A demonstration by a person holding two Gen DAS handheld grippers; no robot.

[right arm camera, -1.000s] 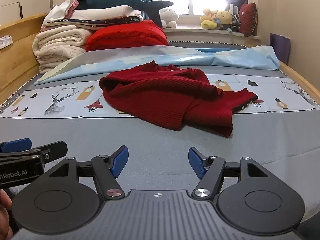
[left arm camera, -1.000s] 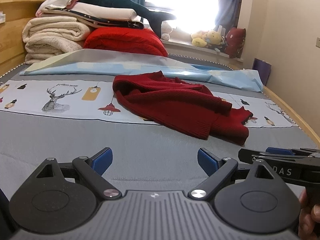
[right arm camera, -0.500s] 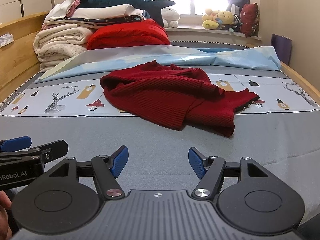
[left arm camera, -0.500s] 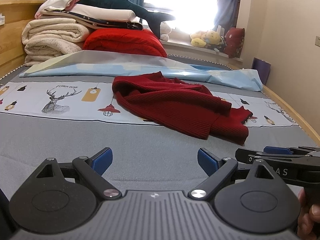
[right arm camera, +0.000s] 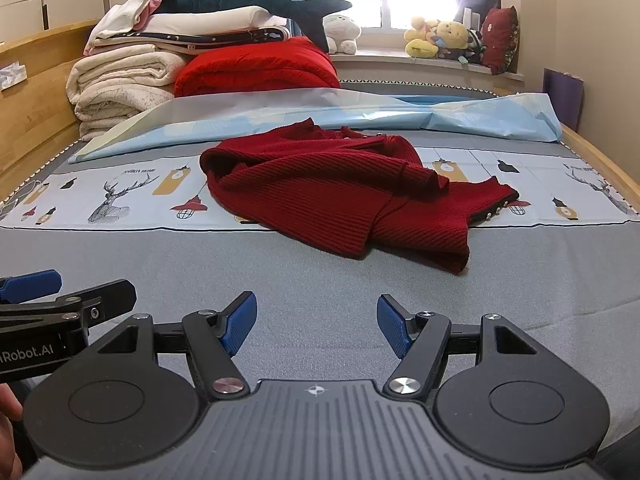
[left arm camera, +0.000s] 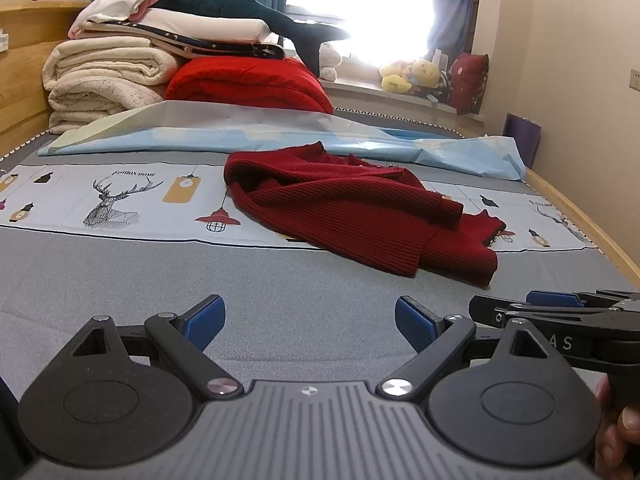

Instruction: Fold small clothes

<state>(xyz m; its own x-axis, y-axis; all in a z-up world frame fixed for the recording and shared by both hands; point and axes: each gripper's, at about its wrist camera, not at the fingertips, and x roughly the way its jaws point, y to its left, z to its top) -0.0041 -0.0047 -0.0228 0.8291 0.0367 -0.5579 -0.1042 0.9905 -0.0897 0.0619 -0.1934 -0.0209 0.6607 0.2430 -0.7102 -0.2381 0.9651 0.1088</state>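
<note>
Black hand-held gripper (left arm camera: 310, 322), blue pads (left arm camera: 204, 320)

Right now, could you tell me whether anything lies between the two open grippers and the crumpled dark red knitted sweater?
Nothing visible does: only bare grey mattress separates the right gripper and left gripper from the crumpled dark red knitted sweater.

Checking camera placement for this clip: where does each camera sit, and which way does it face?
Left wrist: on the left gripper, looking along its open fingers over the bed at the red sweater; the right gripper and fingers of a hand show at right.
Right wrist: on the right gripper, open, facing the same way; the left gripper shows at left.
Shared: sweater, folded blankets, window.
</note>
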